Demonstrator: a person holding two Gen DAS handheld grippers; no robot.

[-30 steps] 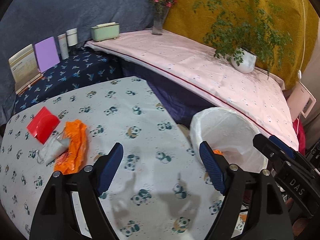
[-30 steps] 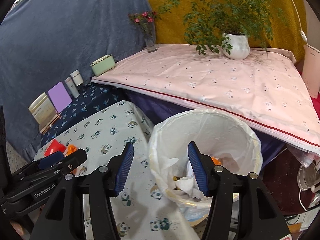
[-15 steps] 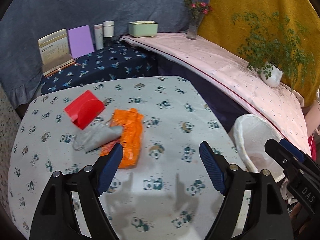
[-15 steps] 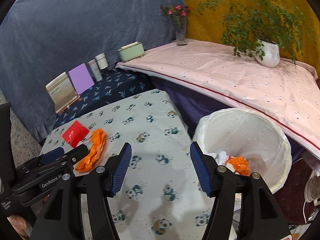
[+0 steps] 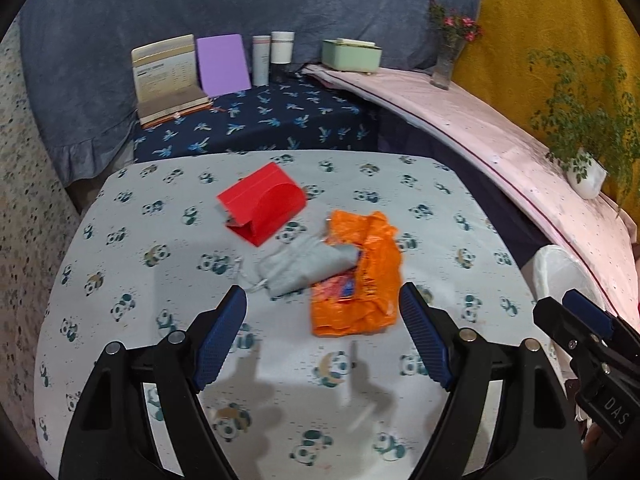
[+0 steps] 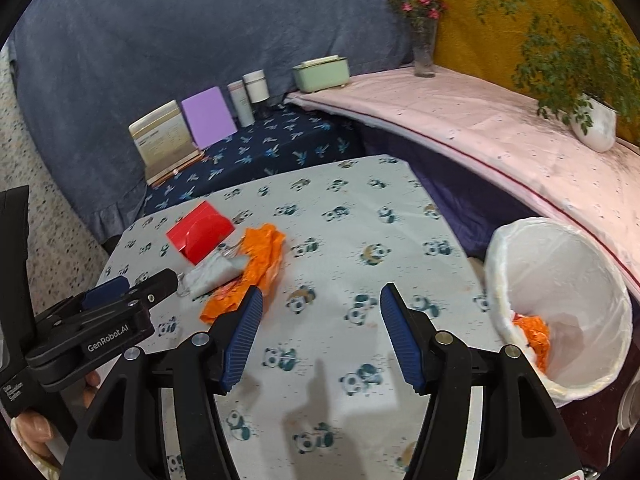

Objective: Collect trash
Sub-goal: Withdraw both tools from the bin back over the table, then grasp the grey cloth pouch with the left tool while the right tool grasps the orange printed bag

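Observation:
On the panda-print table [image 5: 132,248] lie a crumpled orange wrapper [image 5: 362,280], a grey crumpled pouch [image 5: 304,266] overlapping it, and a red folded box [image 5: 264,206]. My left gripper [image 5: 322,322] is open and empty, just in front of the pouch and wrapper. My right gripper [image 6: 320,332] is open and empty above the table, right of the same pile: wrapper [image 6: 256,268], pouch [image 6: 212,272], red box [image 6: 200,230]. The white-lined trash bin [image 6: 560,300] stands at the table's right edge with orange trash inside.
Behind the table a dark blue patterned surface [image 5: 260,120] holds a book, a purple card [image 5: 222,64], two tubes and a mint-green box [image 5: 352,54]. A pink-covered shelf [image 6: 500,140] carries a flower vase and a potted plant [image 6: 592,128].
Both grippers have swung left, away from the bin and toward the pile of trash on the table. The left gripper has come close to the pouch and wrapper. Both stay open.

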